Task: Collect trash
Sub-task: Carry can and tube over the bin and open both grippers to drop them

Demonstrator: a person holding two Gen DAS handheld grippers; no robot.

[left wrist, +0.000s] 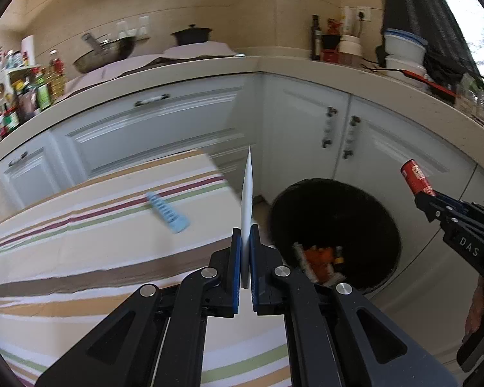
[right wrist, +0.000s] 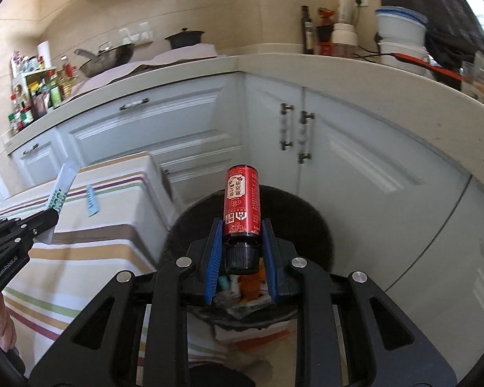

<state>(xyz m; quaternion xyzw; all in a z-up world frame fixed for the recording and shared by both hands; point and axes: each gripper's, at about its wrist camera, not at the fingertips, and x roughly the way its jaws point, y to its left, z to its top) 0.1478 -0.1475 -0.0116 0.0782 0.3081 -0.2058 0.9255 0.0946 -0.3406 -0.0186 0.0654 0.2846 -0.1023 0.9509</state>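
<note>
our left gripper (left wrist: 246,237) pinches a thin white wrapper (left wrist: 247,193) edge-on, and our right gripper (right wrist: 242,229) clamps a red bottle (right wrist: 242,201) near its black cap. just beyond both, the black bin (left wrist: 380,213) sits on the floor against the white cupboards (right wrist: 355,161), its trash partly hidden by the fingers. on the striped table (left wrist: 80,242) a blue packet (left wrist: 167,213) lies blurred. the far counter's clutter is hard to read.
</note>
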